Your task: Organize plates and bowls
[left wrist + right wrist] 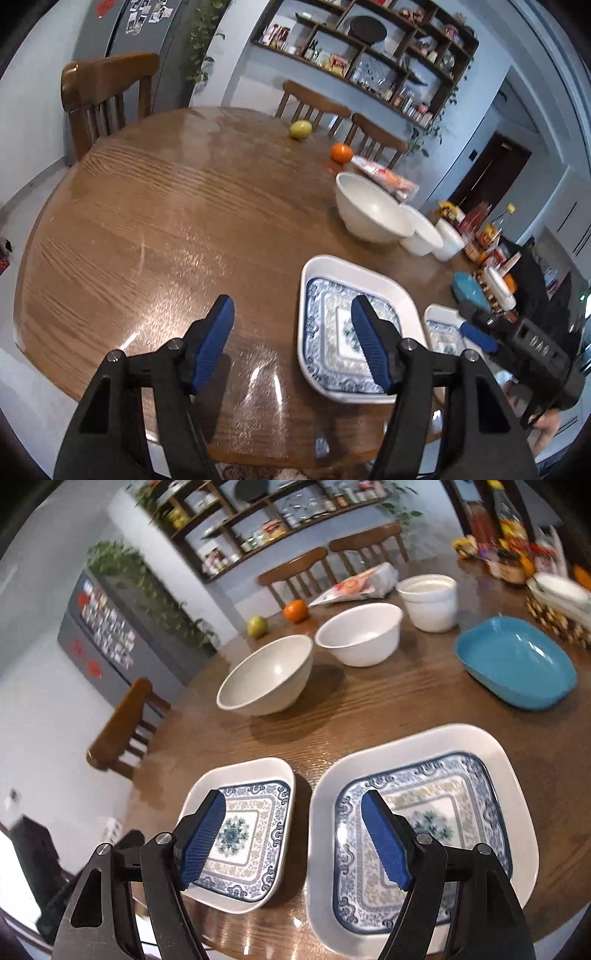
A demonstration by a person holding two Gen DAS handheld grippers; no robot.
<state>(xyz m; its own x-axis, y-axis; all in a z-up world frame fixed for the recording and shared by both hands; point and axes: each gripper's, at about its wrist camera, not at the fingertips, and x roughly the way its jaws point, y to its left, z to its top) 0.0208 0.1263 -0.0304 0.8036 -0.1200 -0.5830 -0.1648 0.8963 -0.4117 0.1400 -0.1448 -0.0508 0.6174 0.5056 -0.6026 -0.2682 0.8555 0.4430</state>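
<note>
Left wrist view: left gripper (291,328) spread, pinching nothing, over the round wooden table (147,221); large square blue-patterned white plate (332,288), empty, lies under its right finger, tilted empty white bowl (369,214) ahead. Right wrist view: right gripper (295,827) spread, empty, above small square patterned plate (258,812) and the large one (461,775), side by side; blue dish (517,661) ahead-right, empty.

The left gripper (291,317) points downward at a slant, its blue-padded jaws apart and nothing between them. The right gripper (293,812) slants down likewise, jaws spread wide and empty. In the left wrist view, a hand (550,424) grips its black body.
</note>
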